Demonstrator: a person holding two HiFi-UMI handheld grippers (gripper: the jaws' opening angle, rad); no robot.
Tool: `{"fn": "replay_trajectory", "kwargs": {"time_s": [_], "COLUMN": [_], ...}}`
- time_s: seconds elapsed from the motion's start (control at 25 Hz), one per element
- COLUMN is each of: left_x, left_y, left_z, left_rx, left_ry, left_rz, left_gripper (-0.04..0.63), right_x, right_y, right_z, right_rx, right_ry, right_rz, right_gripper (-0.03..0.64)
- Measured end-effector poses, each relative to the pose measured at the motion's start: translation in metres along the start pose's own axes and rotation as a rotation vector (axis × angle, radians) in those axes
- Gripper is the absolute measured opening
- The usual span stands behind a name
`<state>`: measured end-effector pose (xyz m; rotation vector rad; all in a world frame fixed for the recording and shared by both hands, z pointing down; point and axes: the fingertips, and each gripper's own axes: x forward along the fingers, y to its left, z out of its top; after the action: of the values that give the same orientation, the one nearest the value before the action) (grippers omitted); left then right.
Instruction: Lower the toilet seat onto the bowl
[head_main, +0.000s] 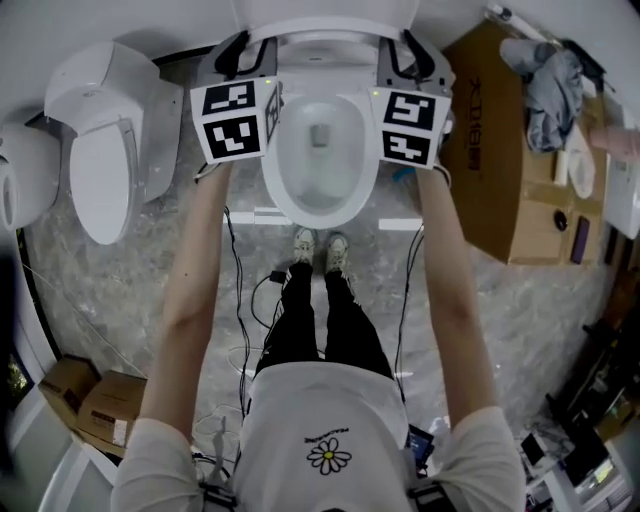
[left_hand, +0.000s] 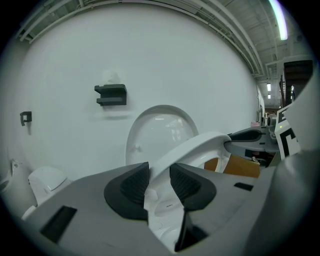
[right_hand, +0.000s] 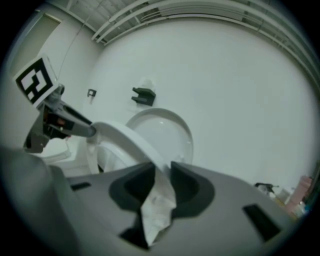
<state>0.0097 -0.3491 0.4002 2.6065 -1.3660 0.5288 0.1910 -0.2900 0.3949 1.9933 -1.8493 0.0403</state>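
Since R gripper (right_hand: 160, 174) pinched seat (right_hand: 120, 136) mid-frame & L gripper (left_hand: 159, 179) straddled it wide, slow, level lowering was needed.

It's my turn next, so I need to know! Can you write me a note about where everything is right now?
Left tool: the toilet seat rim runs between its jaws; can't tell if they pinch it.
Right tool: shut on the toilet seat, tissue in the grip.
Seat hangs partway down, off the upright lid, above the bowl.
Done: seat gripped. To do: lower it onto the bowl.
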Motion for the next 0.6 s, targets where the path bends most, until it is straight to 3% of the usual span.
{"fn": "replay_trajectory", "kwargs": {"time_s": [0.2, 0.44, 0.6], "left_x": [-0.017, -0.057, -0.08], "left_y": [-0.009, -0.025, -0.037], "left_z": [-0.011, -0.052, -0.078], "left_rx": [0.03, 0.103, 0.159], "left_ry": [0.019, 0.096, 0.127], "left_rz": [0.0, -0.039, -0.056], "left_gripper": [0.15, 0.152, 0.152], "right_x": [-0.021, -0.065, -0.092], "right_y": [0.006, 0.028, 0.042], "right_z": [-0.009, -0.04, -0.062], "right_rx": [-0.032, -0.072, -0.085], "right_ry": [-0.007, 0.017, 0.084], "right_rz": [0.017, 0.0, -0.006], "right_gripper": [0.112, 0.115, 0.115]}}
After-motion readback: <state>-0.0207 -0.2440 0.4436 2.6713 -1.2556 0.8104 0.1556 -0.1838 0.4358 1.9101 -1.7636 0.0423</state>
